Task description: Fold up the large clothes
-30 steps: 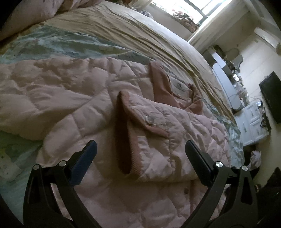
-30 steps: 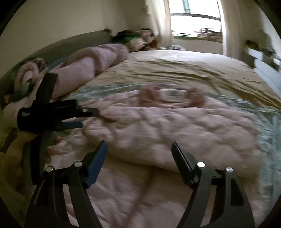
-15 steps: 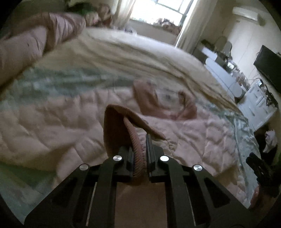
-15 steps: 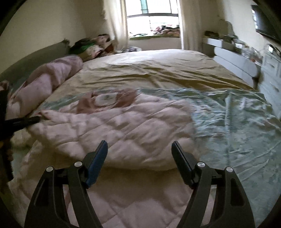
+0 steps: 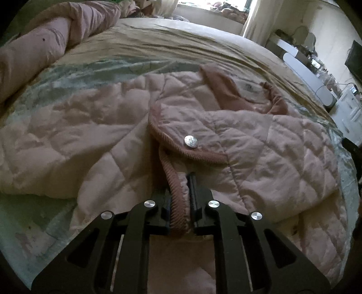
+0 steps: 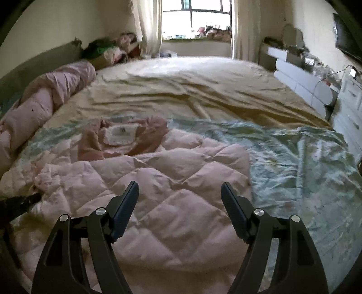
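At the lower middle of the left wrist view, the black left gripper (image 5: 181,203) is clamped tight on the ribbed dusty-pink cuff edge (image 5: 177,203) of the pale pink quilted padded jacket (image 5: 260,144). That jacket lies spread over the near part of the wide bed (image 6: 192,90), filling the centre of both views. A round silver snap button (image 5: 191,141) sits on the sleeve's cuff tab just above the clamped edge, and the darker pink knit collar (image 5: 226,90) with its white neck label (image 6: 121,134) lies toward the upper right of the left view (left of centre in the right one).

Across the lower part of the right wrist view, the black right gripper (image 6: 179,210) has its jaws standing well apart over the quilted fabric, with nothing between them; I cannot tell whether its fingers touch the jacket.

Under the jacket lies a pale green printed sheet (image 6: 294,162), and beyond it a tan bedcover (image 6: 181,90). A rolled pink quilt (image 6: 45,99) runs along the left edge. No containers are plainly visible. The clutter by the window (image 6: 196,20) and on the white furniture (image 6: 301,77) at the right is too small and blurred to identify. The lower part of the jacket is cut off by the frame edge and hidden behind the gripper bodies.
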The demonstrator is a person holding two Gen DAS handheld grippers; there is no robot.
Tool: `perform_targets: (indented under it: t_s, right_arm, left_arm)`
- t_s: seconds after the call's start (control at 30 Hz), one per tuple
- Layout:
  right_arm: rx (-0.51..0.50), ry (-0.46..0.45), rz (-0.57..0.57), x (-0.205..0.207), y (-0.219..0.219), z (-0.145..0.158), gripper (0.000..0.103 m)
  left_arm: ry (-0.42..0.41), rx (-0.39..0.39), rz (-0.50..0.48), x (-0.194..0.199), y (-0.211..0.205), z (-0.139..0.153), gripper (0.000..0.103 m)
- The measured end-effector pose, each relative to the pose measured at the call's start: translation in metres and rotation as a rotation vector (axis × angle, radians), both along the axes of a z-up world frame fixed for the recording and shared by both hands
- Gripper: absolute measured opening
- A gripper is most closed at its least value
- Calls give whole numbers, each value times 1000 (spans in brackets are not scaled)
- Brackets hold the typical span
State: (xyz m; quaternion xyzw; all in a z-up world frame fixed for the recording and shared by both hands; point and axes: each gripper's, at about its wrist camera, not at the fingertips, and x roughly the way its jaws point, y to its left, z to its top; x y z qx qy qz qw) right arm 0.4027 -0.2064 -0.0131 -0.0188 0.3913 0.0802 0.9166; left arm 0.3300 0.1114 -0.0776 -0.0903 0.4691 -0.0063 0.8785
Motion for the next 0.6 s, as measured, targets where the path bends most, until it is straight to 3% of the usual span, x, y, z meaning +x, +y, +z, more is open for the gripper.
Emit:
perform_targets:
  t_s: [0.23, 0.33, 0.47, 0.5, 0.53, 0.6]
  right_arm:
    - [-61, 226, -78, 45, -5, -63, 75]
    - [-67, 227, -89, 47, -5, -79, 76]
    - [-49, 219, -104, 45, -7, -77, 76]
    - [-32, 217, -110, 43, -8, -73, 76]
    - [3, 204, -112, 36, -9, -64, 76]
    - [48, 158, -88, 21, -6, -48, 76]
  left_arm:
    - [7, 2, -8, -1, 0, -6, 10]
    - [7, 3, -7, 0, -1, -8, 11]
    - [-1, -23, 13, -4, 2, -4, 14]
    - [-9, -11, 15, -7, 1, 1, 19]
    - [-20, 16, 24, -10, -1, 6, 39]
    - [-64, 68, 34, -18, -6, 22, 57]
